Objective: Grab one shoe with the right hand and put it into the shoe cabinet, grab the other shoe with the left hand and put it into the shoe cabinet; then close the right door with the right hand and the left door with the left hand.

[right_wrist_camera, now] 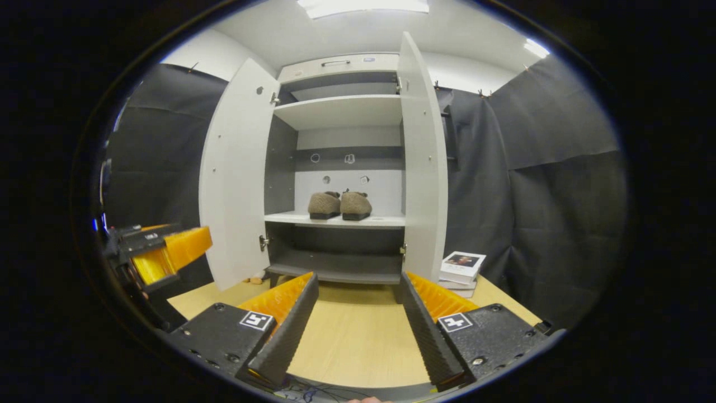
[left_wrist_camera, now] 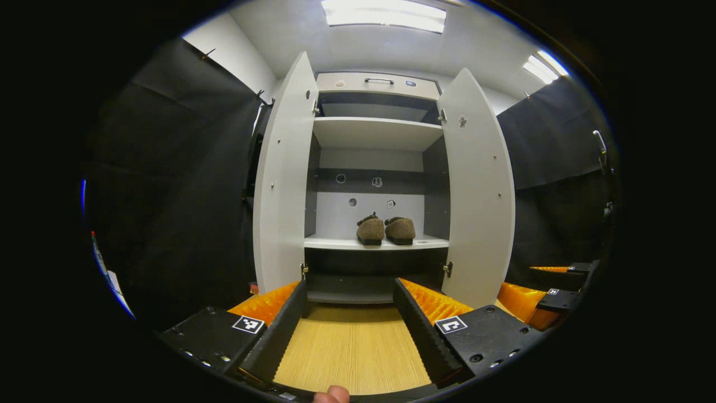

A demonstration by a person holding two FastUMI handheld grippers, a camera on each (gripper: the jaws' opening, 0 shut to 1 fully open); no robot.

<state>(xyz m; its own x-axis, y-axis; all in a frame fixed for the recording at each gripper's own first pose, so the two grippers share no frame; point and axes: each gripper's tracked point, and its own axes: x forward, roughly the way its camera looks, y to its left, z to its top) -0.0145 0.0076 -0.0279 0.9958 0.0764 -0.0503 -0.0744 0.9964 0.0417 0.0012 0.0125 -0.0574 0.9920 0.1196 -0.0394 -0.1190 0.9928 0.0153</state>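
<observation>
In the left gripper view the left door (left_wrist_camera: 282, 179) swings wide toward the camera, its free edge hanging over the table (left_wrist_camera: 349, 350). Between the doors the shoe cabinet (left_wrist_camera: 376, 168) gapes, and both shoes (left_wrist_camera: 385, 229) sit side by side, touching, on the middle shelf (left_wrist_camera: 376, 243), toes outward. The right door (left_wrist_camera: 478, 184) stands equally wide. The left gripper (left_wrist_camera: 349, 302) hovers low before the cabinet, fingers apart, bare wood between them. At far right the right gripper (left_wrist_camera: 540, 296) shows.

From the right gripper view the left gripper (right_wrist_camera: 162, 252) appears at far left, well short of the left door (right_wrist_camera: 235, 173). The right gripper (right_wrist_camera: 358, 308) has its fingers spread on nothing. Right of the right door (right_wrist_camera: 423, 157), books (right_wrist_camera: 461, 267) lie stacked on the table.
</observation>
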